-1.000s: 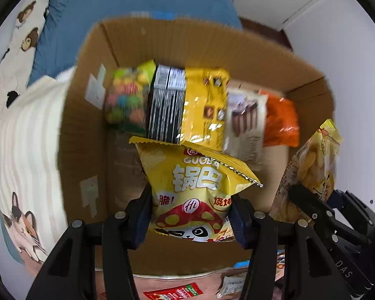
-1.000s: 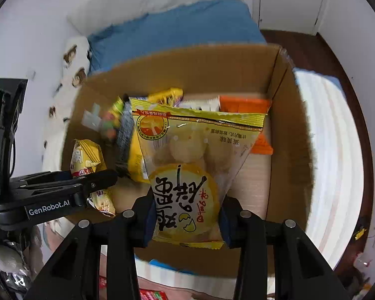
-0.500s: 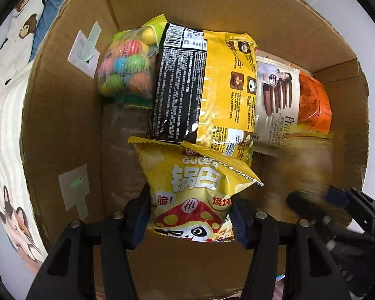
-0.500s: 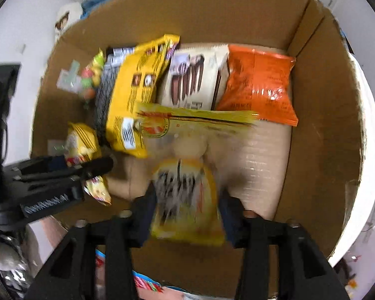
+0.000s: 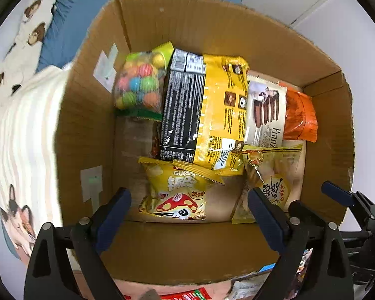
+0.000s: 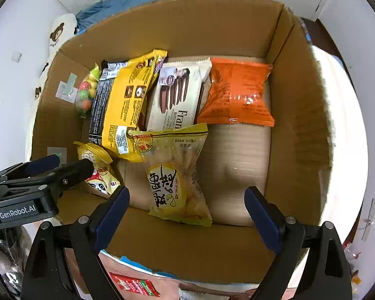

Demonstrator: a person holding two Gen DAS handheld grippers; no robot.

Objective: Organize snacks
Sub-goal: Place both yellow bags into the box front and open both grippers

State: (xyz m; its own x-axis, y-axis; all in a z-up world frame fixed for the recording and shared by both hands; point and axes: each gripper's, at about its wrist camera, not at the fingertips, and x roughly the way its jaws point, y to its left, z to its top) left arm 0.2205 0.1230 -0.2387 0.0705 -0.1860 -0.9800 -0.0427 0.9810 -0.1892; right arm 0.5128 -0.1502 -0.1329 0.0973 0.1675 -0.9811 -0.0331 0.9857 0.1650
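Both claws — left claw point(image 5: 188, 207), right claw point(image 6: 186, 206) — nose-down over the box point(image 6: 187, 245), jaws just sprung wide, empty.

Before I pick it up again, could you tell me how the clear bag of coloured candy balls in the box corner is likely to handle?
The clear bag of coloured candy balls looks bulging and lumpy, so it probably shifts under a pinch. Its glossy film may be slippery. Wedged between the cardboard box wall and the black-and-yellow packet, it likely drags.

Both wrist cameras look steeply down, from close above, into the same open brown cardboard box point(image 5: 192, 250) point(image 6: 187, 247). The left claw's view sits over its left half, the right's over the middle; both share the packets inside.
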